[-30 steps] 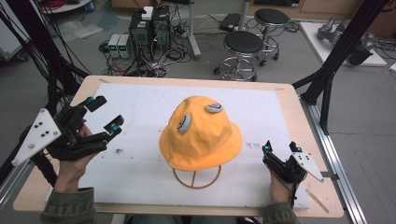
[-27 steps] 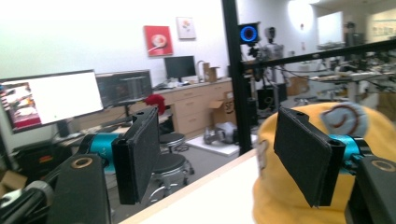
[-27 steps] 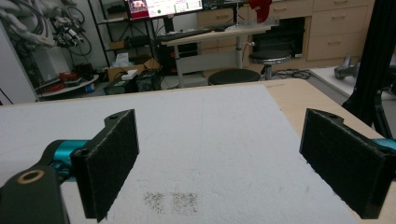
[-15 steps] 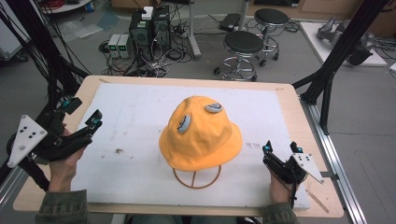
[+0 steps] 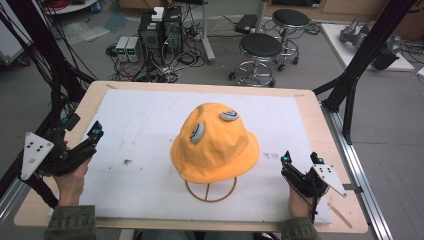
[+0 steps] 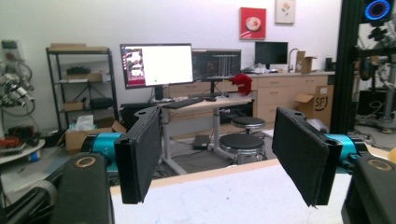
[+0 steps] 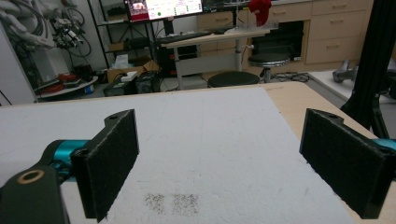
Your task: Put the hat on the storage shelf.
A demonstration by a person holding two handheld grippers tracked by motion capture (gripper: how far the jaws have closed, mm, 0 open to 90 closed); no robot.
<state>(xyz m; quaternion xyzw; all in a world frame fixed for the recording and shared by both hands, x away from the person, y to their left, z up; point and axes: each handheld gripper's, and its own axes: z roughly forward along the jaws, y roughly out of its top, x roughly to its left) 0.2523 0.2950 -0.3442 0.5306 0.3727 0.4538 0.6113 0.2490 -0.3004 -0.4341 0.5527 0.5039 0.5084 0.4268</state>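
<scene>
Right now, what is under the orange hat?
Under the orange hat, a thin wire stand shows its round base on the white mat. The hat covers the upper part of the stand.

The orange bucket hat [image 5: 215, 142] on its wire stand [image 5: 210, 190] takes up the middle of the white mat [image 5: 145, 115]. Bare mat lies open between it and the left gripper [image 5: 82, 130], and a narrower strip separates it from the right gripper [image 5: 301, 159].

the orange hat [image 5: 215, 145] hides most of its wire stand [image 5: 210, 189].
</scene>
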